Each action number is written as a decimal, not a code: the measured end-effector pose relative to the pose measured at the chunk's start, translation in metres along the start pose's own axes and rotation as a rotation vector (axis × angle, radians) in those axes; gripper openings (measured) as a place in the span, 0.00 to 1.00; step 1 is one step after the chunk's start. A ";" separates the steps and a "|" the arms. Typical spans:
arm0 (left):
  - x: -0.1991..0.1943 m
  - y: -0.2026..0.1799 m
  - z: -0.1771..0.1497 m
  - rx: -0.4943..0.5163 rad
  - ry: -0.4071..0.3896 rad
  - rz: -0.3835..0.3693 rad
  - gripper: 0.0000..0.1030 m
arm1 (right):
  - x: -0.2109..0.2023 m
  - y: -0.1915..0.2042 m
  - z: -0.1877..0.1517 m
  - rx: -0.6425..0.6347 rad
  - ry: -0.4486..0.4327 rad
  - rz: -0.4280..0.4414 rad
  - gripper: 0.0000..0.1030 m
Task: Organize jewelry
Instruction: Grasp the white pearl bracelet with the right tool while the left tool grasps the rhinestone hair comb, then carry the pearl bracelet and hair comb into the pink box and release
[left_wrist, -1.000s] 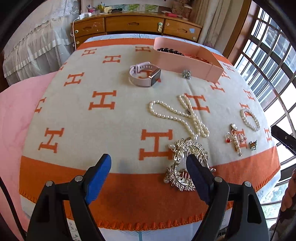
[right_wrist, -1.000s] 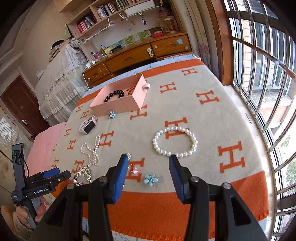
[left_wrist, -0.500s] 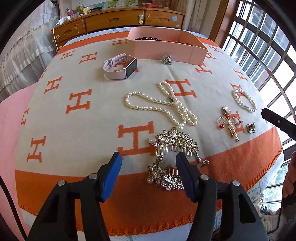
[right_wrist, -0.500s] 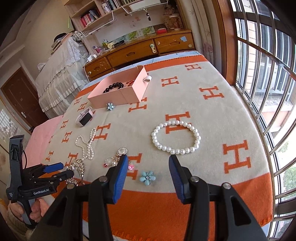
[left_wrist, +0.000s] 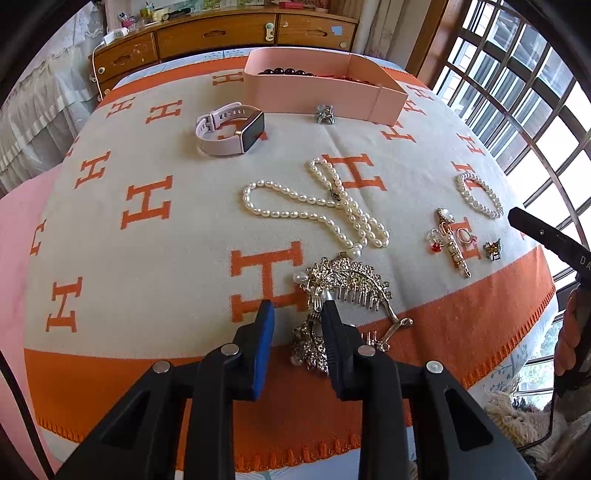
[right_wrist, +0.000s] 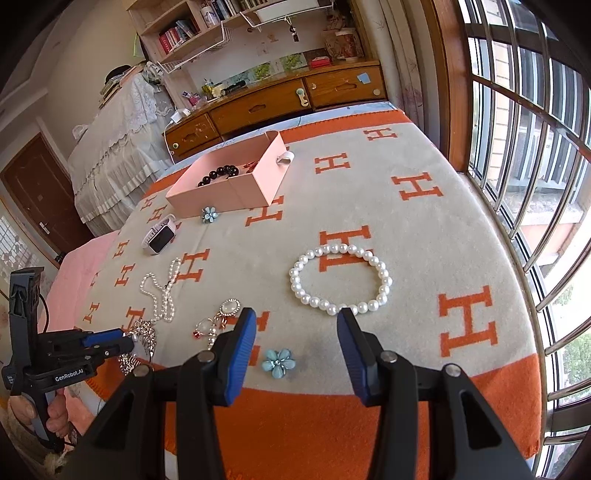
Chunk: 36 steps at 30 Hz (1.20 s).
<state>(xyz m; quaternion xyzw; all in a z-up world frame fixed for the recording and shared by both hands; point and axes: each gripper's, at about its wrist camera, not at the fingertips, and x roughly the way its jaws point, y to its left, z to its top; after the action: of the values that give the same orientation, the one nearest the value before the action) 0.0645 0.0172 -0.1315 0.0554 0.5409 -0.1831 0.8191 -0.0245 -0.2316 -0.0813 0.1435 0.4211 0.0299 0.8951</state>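
The left gripper points steeply down at the silver comb on the blanket. Its jaws have just been closing and are narrow; the comb's end sits between them, beside the right pad. The right gripper hangs half open, empty, above the blue flower, near the pearl bracelet.

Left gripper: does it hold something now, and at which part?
The left gripper grips nothing yet: its jaws have just been closing around the silver hair comb, at its decorated top, but a gap shows.
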 end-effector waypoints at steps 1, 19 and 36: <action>0.000 -0.001 0.000 0.006 -0.001 0.004 0.24 | 0.001 -0.001 0.001 -0.001 -0.001 -0.004 0.45; 0.001 -0.001 0.007 -0.017 0.032 0.016 0.12 | 0.078 0.036 0.052 -0.291 0.359 -0.092 0.21; -0.050 0.004 0.057 -0.051 -0.092 -0.018 0.12 | 0.046 0.057 0.096 -0.277 0.260 0.026 0.07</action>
<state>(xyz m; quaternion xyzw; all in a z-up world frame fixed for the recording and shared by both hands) 0.0978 0.0163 -0.0630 0.0212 0.5075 -0.1788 0.8427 0.0822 -0.1912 -0.0412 0.0192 0.5233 0.1175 0.8438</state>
